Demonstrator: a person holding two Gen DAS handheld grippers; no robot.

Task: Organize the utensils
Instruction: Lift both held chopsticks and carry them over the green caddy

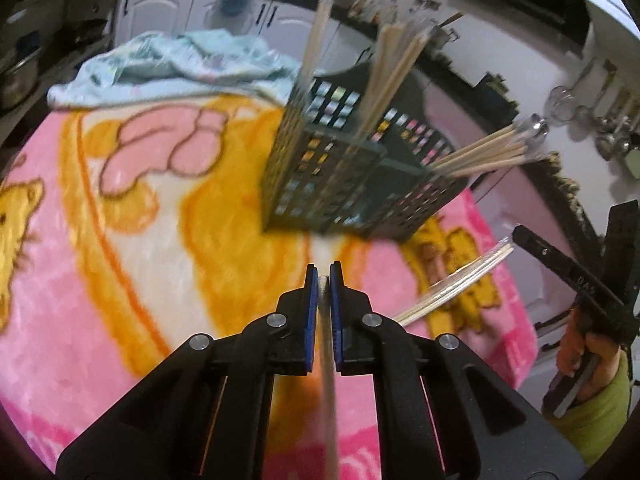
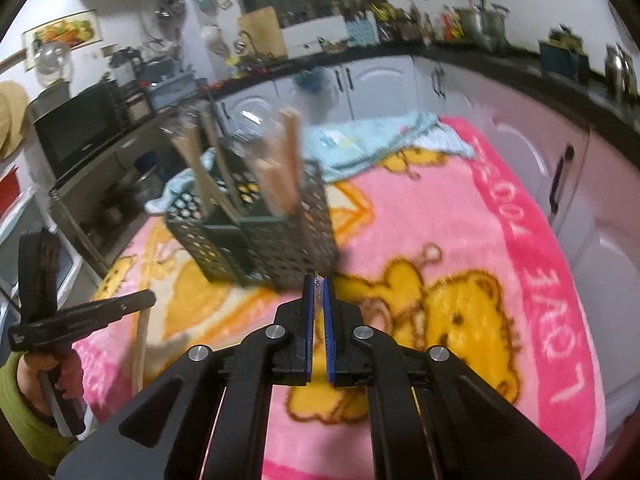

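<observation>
A black perforated utensil caddy (image 1: 320,184) (image 2: 280,248) stands on the blanket, and several wrapped wooden chopstick pairs (image 1: 396,64) (image 2: 288,168) lean out of its compartments. My left gripper (image 1: 323,276) is shut on a wrapped chopstick pair (image 1: 326,360) that runs back between the blue pads. In the right wrist view this pair (image 2: 140,352) hangs below the left gripper (image 2: 150,298). My right gripper (image 2: 319,284) is shut on the thin clear end of another wrapped chopstick pair (image 1: 452,284). That pair slants down from the right gripper (image 1: 516,234). Both grippers hover in front of the caddy.
A pink blanket (image 1: 120,280) (image 2: 460,220) with yellow bear prints covers the surface. A light blue cloth (image 1: 180,64) (image 2: 380,140) lies bunched behind the caddy. White cabinets (image 2: 400,76) and a dark counter with pots lie beyond. Hands in green sleeves (image 1: 596,392) (image 2: 24,392) hold the grippers.
</observation>
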